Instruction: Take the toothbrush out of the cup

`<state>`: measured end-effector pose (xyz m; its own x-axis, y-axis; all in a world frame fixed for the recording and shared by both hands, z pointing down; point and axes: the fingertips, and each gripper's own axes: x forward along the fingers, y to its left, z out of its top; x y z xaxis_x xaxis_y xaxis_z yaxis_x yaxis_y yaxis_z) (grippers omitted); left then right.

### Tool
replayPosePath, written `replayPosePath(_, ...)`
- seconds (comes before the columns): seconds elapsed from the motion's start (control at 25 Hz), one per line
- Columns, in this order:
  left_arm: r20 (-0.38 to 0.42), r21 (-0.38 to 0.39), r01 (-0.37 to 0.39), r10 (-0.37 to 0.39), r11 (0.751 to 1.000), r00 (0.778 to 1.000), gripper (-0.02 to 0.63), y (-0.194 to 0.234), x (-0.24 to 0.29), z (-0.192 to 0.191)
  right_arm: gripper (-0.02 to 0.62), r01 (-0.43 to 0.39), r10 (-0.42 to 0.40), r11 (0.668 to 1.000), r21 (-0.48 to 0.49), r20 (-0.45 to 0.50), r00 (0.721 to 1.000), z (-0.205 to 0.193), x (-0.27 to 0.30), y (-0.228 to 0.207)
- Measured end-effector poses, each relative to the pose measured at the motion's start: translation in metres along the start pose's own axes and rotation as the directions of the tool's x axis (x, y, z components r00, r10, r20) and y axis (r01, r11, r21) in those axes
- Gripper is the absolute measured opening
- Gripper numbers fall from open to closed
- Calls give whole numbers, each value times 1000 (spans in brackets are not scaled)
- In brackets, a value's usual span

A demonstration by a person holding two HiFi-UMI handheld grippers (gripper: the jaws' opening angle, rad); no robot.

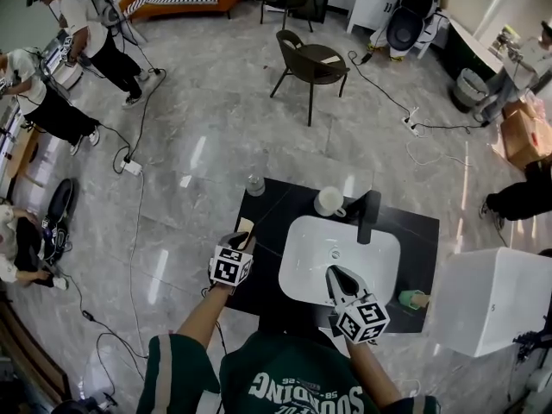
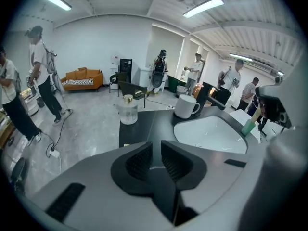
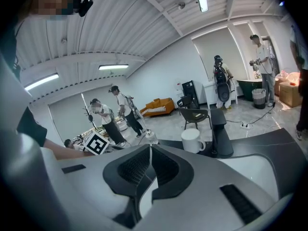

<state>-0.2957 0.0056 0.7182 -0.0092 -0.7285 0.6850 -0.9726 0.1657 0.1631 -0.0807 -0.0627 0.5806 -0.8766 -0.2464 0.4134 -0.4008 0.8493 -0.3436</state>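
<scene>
**A:** Where do we find the toothbrush (image 2: 255, 112)?

**B:** We see it in the left gripper view. Its pale handle sticks up out of the green cup (image 2: 248, 127), so it is not yet taken out. The cup stands on the black counter (image 1: 272, 205) just to the right of the white sink (image 1: 362, 257), at the near corner.

**A:** And what do we make of our left gripper (image 1: 237, 238)?

**B:** We hold it over the left edge of the counter, well apart from the cup, with the whole sink between them. Its jaws stand a narrow gap apart, and we see only the counter through that gap. Nothing is in them.

**A:** What about the right gripper (image 1: 334, 274)?

**B:** We have it over the near rim of the sink, close to the cup but not touching it. Its jaws are drawn together and hold nothing.

**A:** What else do we see on the counter?

**B:** A white mug (image 1: 329, 201) stands behind the sink, just beside the black faucet (image 1: 367, 214). A glass bottle (image 1: 254, 184) stands at the far left corner. Both are well apart from our grippers.
</scene>
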Motion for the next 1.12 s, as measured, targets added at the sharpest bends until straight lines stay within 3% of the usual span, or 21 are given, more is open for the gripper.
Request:
replayPosePath(0.2,100,70,39,-46,997,994,12,-27,-2,29,44,35,-35,999,15,16,999,-2,-3,-1)
replayPosePath(0.44,149,184,168,-197,968,969,11,-76,11,41,44,102,-103,994,41,38,994,-4,-16,-8)
replayPosePath(0.72,126,267,294,-336,918,933,11,-129,22,56,44,167,-173,982,90,70,982,-6,-37,-19)
replayPosePath(1.12,94,353,379,-436,855,895,11,-193,33,71,44,245,-260,960,134,111,959,-9,-79,-46)
